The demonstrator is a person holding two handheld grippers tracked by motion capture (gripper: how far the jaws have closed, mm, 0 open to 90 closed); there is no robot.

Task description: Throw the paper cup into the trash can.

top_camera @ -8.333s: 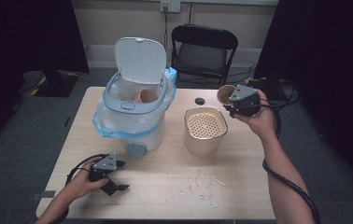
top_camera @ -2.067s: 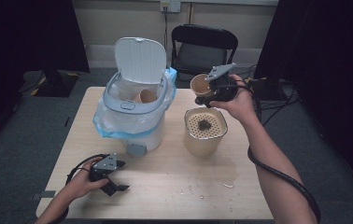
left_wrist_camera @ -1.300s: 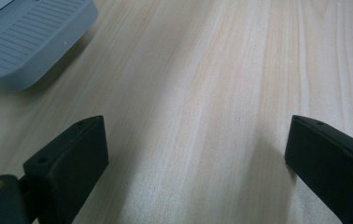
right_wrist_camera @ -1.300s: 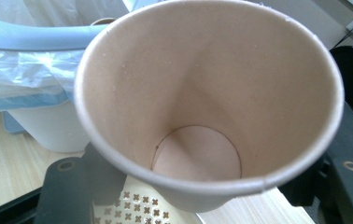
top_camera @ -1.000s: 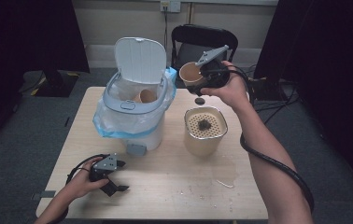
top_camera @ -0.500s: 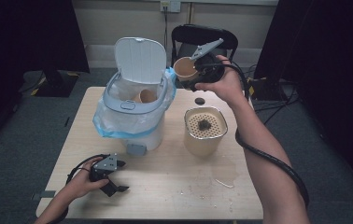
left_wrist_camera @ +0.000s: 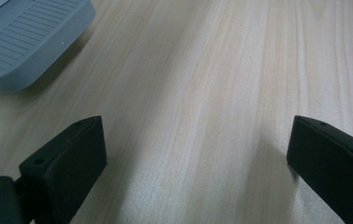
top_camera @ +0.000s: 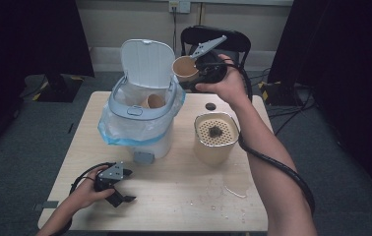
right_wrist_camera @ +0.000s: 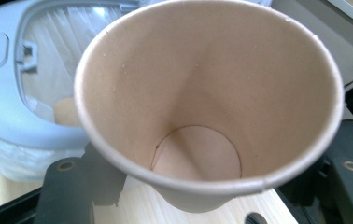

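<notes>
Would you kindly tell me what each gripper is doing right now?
Left gripper: open, holding nothing, low over the table.
Right gripper: shut on the empty paper cup, beside the open bin.

Seen close up: two black jaws of the left gripper (left_wrist_camera: 195,163) spread wide over pale wooden table (left_wrist_camera: 221,84), with a ribbed grey pedal (left_wrist_camera: 23,39) at upper left.

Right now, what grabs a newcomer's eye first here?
The paper cup held up in the right gripper beside the open bin at the table's far side, its inside empty in the right gripper view. Next, the beige strainer pot with a dark clump on top, and the left gripper resting open near the table's front left corner.
</notes>
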